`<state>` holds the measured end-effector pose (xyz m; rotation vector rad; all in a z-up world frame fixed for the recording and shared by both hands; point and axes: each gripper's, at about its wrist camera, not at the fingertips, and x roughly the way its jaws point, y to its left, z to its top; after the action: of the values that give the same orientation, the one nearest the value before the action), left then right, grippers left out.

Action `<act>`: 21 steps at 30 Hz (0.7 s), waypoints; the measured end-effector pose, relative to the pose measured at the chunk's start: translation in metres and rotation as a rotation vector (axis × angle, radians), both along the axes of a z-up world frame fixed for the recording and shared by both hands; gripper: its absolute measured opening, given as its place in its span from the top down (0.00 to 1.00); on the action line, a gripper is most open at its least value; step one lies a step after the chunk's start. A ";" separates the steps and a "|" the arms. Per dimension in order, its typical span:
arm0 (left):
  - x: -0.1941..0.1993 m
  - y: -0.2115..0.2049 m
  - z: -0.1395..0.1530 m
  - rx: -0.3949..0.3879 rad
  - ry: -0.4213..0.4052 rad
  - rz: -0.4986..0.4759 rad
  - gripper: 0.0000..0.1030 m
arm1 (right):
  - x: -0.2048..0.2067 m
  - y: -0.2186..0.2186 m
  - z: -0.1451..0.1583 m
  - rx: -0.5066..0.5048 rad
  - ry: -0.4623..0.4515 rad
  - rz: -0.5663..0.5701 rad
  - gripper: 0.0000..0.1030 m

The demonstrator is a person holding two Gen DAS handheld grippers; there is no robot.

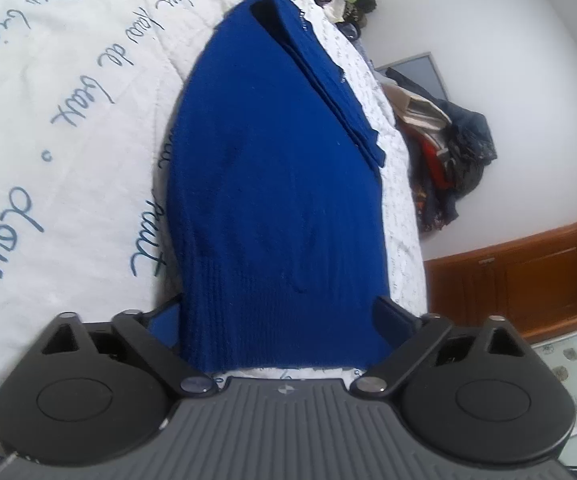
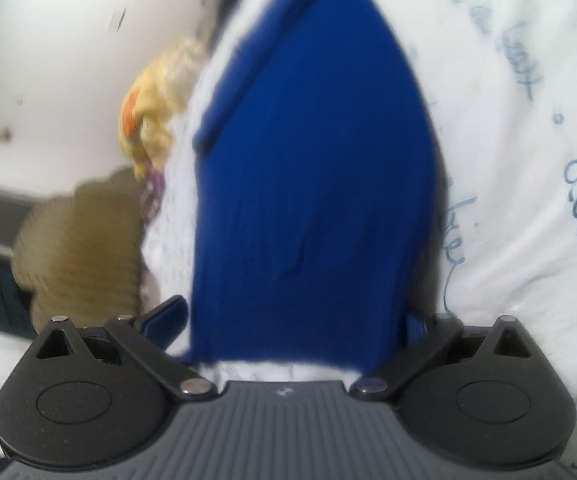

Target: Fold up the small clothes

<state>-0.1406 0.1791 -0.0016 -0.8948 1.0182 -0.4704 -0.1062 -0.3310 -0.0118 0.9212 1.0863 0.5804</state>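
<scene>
Left claw (image 1: 278,320): jaws stand wide apart, one on either side of the near hem of the sweater (image 1: 272,184); the knit lies between them, but the pads do not look pressed onto it, so I judge nothing is clamped.
Right claw (image 2: 288,320): jaws likewise spread, straddling a near edge of the sweater (image 2: 312,152); the view is blurred, and no grip shows.
Sweater, place: flat on the bed (image 1: 48,92), on the white cover with blue script, near one side of the mattress; a strip of cover shows between it and the bed's edge.
Sweater, long axis: in both wrist views it runs straight away from the camera, from the ribbed hem by the jaws toward a narrow far end.
Sweater, fold state: one sleeve or side panel (image 1: 328,92) already lies folded over along an edge; the rest is a single smooth panel.
Risk, grip: closing on the top layer alone would lift one sheet and leave the lower one behind, spoiling the fold.
Risk, cover: pads that dig low could pinch the bed cover with the hem and drag it.
Risk, skew: if the two hands lift unevenly, the hem lands crooked on the far end.
Risk, sleeve: a quick lift may flip the folded panel open again.
Risk, edge: pulling sideways could slide the knit off the mattress toward the clothes heap (image 1: 452,160).
</scene>
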 end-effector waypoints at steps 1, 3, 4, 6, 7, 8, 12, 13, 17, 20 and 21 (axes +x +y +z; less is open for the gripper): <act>0.001 0.000 0.001 0.017 0.001 0.004 0.22 | 0.001 -0.001 0.000 0.000 0.009 -0.012 0.10; 0.005 -0.005 0.003 0.052 0.016 -0.006 0.54 | 0.006 0.000 0.000 0.001 0.019 -0.024 0.36; 0.008 -0.006 0.002 0.074 0.028 -0.013 0.64 | 0.009 0.001 -0.002 -0.018 0.030 -0.024 0.51; 0.014 -0.009 0.001 0.136 0.055 -0.041 0.92 | 0.014 0.002 -0.009 -0.088 0.071 -0.024 0.95; 0.014 -0.009 0.002 0.144 0.053 -0.048 0.90 | 0.013 -0.002 -0.012 -0.083 0.071 -0.028 0.95; 0.014 -0.007 0.004 0.157 0.052 -0.055 0.91 | 0.013 -0.004 -0.013 -0.073 0.068 -0.028 0.95; 0.028 -0.010 0.025 0.205 -0.001 -0.086 0.92 | 0.019 -0.003 -0.005 -0.081 0.024 -0.030 0.95; 0.038 -0.009 0.035 0.200 -0.035 -0.086 0.92 | 0.024 -0.003 0.000 -0.060 0.002 -0.033 0.95; 0.097 -0.003 0.083 0.169 -0.215 -0.065 0.92 | 0.066 -0.002 0.035 -0.022 -0.118 -0.033 0.95; 0.165 -0.009 0.111 0.189 -0.338 -0.042 0.92 | 0.127 0.001 0.061 -0.006 -0.231 -0.058 0.95; 0.188 -0.013 0.118 0.209 -0.369 -0.031 0.92 | 0.150 -0.001 0.068 -0.006 -0.263 -0.075 0.95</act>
<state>0.0478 0.1657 0.1162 -0.5794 0.7276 -0.5220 0.0437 -0.3315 0.0565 0.8502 0.8133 0.6166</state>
